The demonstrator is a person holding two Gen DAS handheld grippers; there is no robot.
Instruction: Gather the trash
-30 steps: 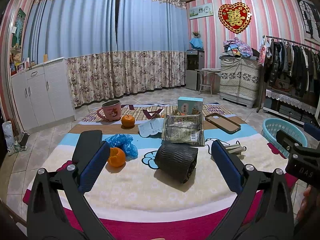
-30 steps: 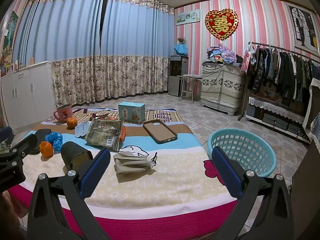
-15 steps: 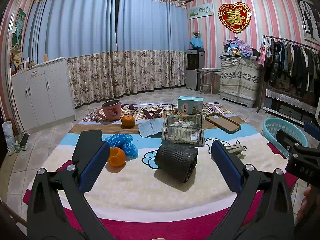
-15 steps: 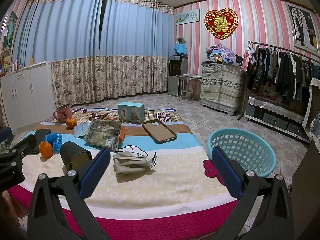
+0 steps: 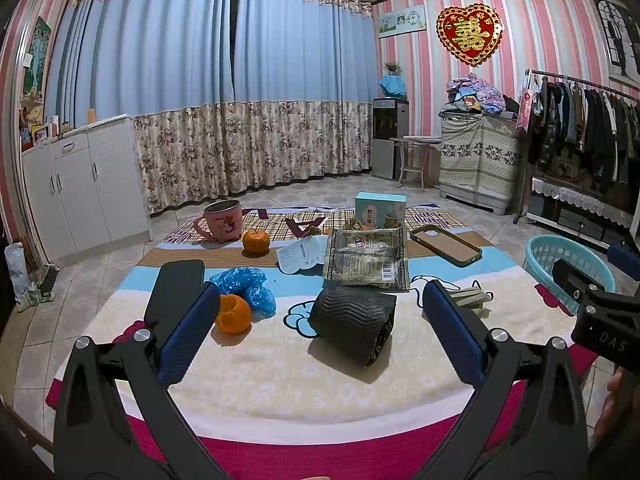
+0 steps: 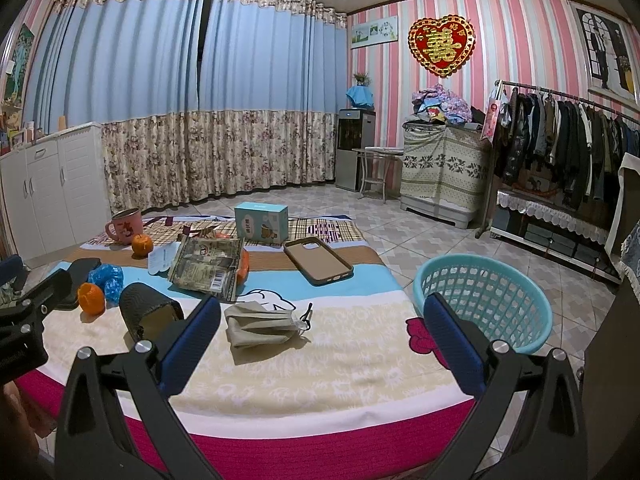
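Both the left gripper (image 5: 320, 322) and the right gripper (image 6: 322, 330) hover spread wide and empty above the blanket (image 6: 320, 376), where the crumpled face mask (image 6: 262, 322) lies near the basket (image 6: 486, 310), probably light, limp, best pinched mid-fold.

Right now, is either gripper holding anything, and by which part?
Nothing is held. The left gripper and right gripper both stand open above the blanket, fingers empty.
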